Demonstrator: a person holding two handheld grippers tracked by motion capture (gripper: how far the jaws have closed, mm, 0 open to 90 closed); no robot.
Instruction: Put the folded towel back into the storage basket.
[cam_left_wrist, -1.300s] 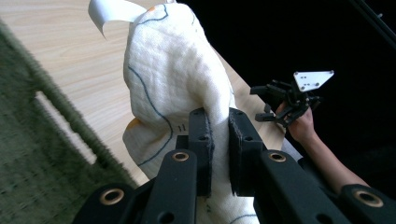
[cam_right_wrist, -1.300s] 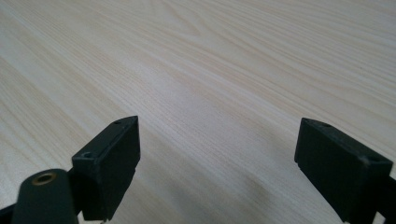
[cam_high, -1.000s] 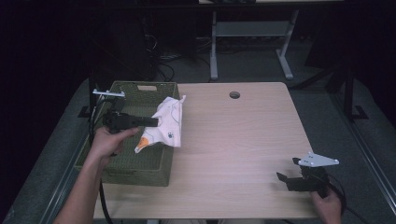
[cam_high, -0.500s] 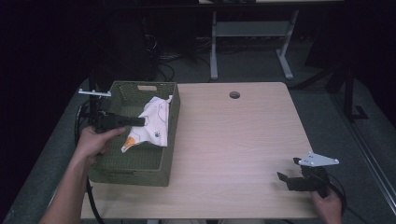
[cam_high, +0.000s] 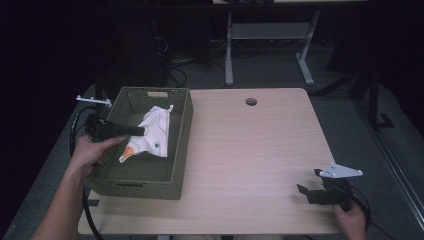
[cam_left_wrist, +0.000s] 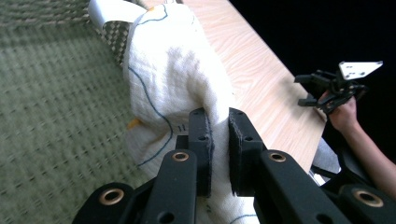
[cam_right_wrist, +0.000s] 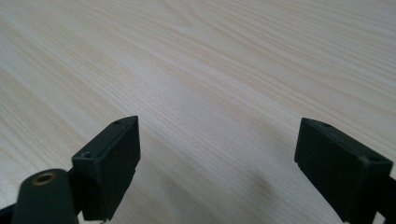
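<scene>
Pinching white cloth, left hand-held gripper hangs over basket

Right claw seen from behind, jaws spread wide apart, nothing between them. Left jaw low at the near left, right jaw at the far right edge, both black and blocky. Beneath and beyond the claw, bare pale wood-grain table, grain running slantwise. Faint shadow under the gap.

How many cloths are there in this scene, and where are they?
1. The white cloth is inside the green basket, pinched by the left gripper. More could lie hidden under it.
</scene>
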